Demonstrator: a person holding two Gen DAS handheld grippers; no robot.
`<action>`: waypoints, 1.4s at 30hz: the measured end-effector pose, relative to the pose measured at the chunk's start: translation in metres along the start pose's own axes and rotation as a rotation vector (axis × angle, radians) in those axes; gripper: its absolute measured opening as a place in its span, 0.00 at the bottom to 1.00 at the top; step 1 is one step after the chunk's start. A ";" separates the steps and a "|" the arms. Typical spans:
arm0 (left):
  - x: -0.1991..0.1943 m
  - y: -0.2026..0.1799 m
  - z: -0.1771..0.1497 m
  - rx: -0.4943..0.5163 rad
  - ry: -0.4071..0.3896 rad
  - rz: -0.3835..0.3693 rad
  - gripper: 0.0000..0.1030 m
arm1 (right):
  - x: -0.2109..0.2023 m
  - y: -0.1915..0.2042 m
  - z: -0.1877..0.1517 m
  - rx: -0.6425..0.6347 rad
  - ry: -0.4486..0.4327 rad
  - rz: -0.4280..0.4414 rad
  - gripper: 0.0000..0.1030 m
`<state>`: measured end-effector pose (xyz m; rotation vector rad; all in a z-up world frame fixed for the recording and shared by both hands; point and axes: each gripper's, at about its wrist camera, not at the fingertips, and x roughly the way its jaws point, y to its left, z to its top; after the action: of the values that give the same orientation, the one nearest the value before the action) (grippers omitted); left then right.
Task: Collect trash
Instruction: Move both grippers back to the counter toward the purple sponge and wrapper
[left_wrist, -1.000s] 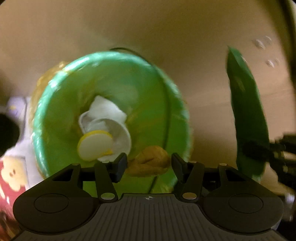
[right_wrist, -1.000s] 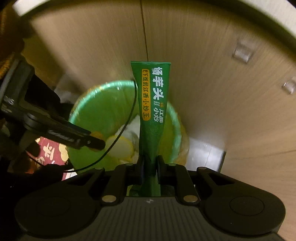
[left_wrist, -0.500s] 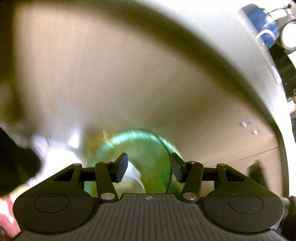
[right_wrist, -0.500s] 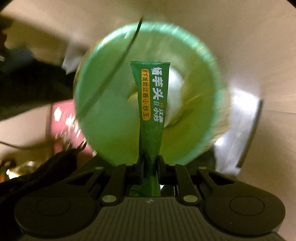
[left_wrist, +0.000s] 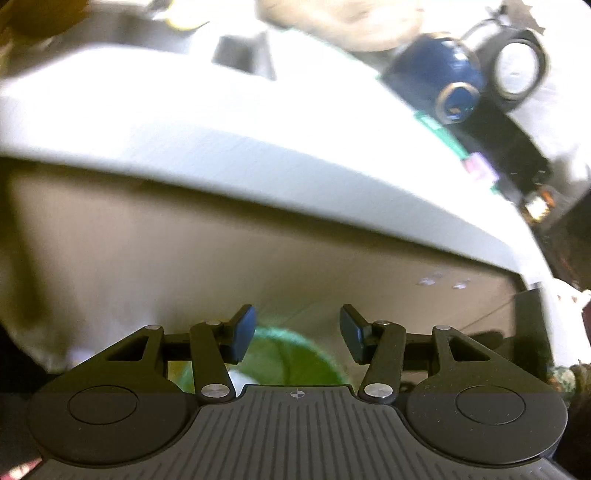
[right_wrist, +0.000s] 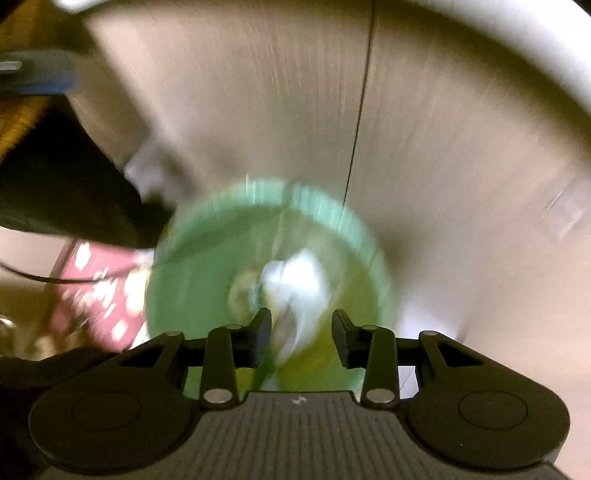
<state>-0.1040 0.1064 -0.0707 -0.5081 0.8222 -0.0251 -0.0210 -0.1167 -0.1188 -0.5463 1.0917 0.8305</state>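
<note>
A green trash bin with a green liner stands on the floor against a beige cabinet. White crumpled trash lies inside it, blurred. My right gripper is open and empty above the bin. The green wrapper is not visible. My left gripper is open and empty, raised and pointing at the cabinet front, with the bin's rim low between its fingers.
A white countertop edge runs above the cabinet, with a blue mug and a round black device on it. A red patterned item lies left of the bin. A dark cable hangs down the cabinet.
My right gripper has opened and the green wrapper has left it. My left gripper has tilted up from the bin toward the countertop.
</note>
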 end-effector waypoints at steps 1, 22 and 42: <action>0.000 -0.008 0.007 0.021 -0.010 -0.012 0.54 | -0.019 0.000 0.002 -0.028 -0.063 -0.017 0.35; 0.103 -0.244 0.153 0.366 -0.087 -0.107 0.54 | -0.160 -0.201 0.045 0.321 -0.581 -0.467 0.52; 0.197 -0.297 0.189 0.491 0.023 0.004 0.54 | -0.087 -0.333 0.086 0.495 -0.433 -0.201 0.26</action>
<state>0.2154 -0.1178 0.0313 -0.0429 0.8052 -0.2238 0.2763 -0.2759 -0.0079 -0.0494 0.7842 0.4466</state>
